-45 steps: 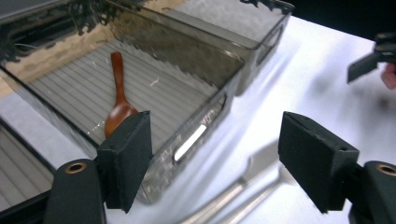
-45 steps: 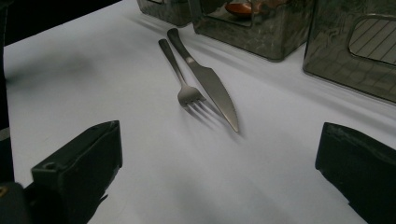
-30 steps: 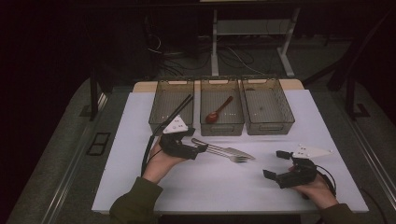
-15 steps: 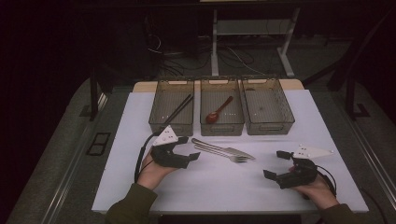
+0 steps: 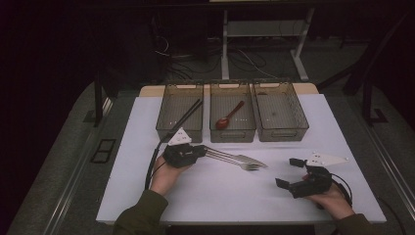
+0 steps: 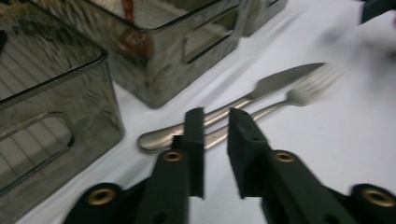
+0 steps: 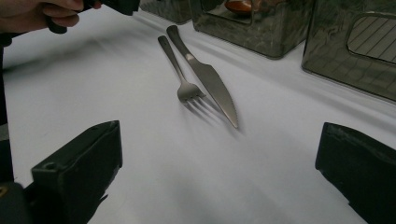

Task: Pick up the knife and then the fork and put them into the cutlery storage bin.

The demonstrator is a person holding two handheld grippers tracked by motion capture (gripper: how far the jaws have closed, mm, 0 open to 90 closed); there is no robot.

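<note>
Left gripper view: left gripper [image 6: 215, 122], jaws just closing, nearly together over the fork [image 6: 261, 112] handle at frame centre, not clamped. Thin, rigid, slippery steel; grip mid-handle. Right gripper [image 7: 219, 177] gapes wide, empty.

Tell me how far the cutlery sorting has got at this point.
Done: chopsticks and a red spoon lie in bins. In hand: the left gripper, its jaws just closing, straddles the fork handle. Left: fork and knife remain on the table; the right bin looks empty.
</note>
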